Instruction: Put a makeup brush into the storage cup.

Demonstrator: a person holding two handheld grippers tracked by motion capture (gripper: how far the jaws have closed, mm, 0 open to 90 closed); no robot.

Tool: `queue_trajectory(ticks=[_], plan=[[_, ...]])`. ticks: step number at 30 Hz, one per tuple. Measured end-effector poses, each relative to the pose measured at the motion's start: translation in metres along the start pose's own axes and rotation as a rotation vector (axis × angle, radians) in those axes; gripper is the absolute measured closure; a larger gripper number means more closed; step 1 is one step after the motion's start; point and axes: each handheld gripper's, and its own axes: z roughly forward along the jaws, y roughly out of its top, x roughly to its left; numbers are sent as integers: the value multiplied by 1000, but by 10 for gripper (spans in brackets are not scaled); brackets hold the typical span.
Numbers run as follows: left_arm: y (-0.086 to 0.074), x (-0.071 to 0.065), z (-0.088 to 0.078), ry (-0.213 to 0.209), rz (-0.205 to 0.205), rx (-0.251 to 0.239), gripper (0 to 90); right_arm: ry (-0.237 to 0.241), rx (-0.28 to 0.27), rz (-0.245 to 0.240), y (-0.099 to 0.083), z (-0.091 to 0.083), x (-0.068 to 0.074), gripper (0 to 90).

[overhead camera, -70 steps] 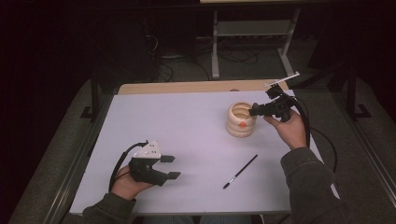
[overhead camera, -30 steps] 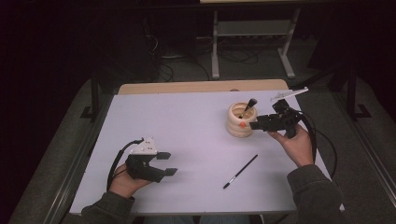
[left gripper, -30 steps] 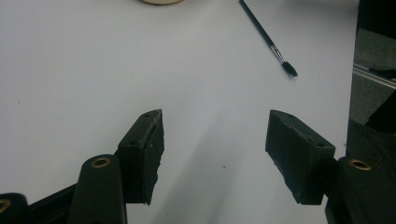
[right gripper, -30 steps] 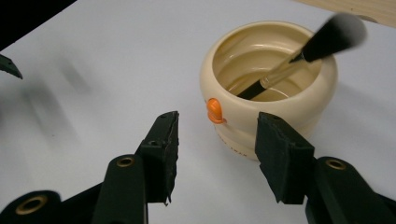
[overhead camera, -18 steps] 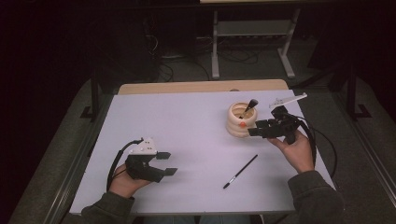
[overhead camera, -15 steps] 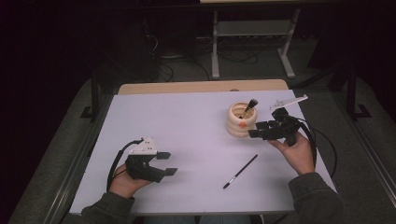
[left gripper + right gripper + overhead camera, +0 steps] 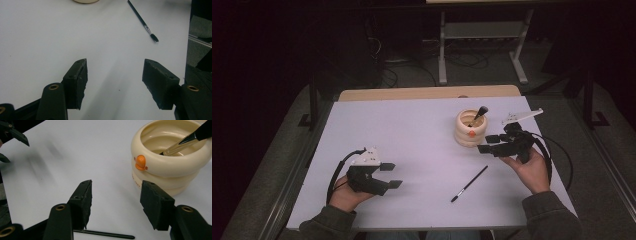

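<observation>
Item 1, cream ringed cup (image 7: 471, 131): stands upright on the white table (image 7: 412, 135), in the far right part of the top. Three stacked rounded rings, with a small orange knob on the side facing the person. All places below are given from this cup.

Item 2, brush in the cup (image 7: 478, 114): dark handle and metal ferrule, leaning against the cup's rim, with its bristle end up and tilted away to the far right. In the right gripper view the brush (image 7: 186, 138) crosses the rim at the upper right, its lower end inside the cup (image 7: 172, 157).

Item 3, right gripper (image 7: 486, 143): just beside the cup on its right and near side, jaws pointing left past the cup's base. The jaws have just been opening; they stand well apart with nothing between them and no pad on the cup.

Item 4, loose brush (image 7: 469, 183): lies flat on the table nearer the person than the cup, apart from it, slanted, with its bristle end toward the person.

Item 5, left gripper (image 7: 391, 175): well apart from the cup, at the near left of the table. Jaws wide apart and empty, over bare tabletop.
</observation>
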Motion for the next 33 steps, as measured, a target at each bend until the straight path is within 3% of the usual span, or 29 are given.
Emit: queue_trajectory(ticks=[13, 28, 33], plan=[[0, -1, 1, -4, 0, 0, 360, -9, 0, -18, -7, 1, 8, 406], [4, -6, 6, -8, 9, 5, 358, 12, 19, -33, -21, 4, 9, 406], [5, -7, 8, -12, 7, 3, 358, 11, 21, -57, -22, 4, 12, 411]])
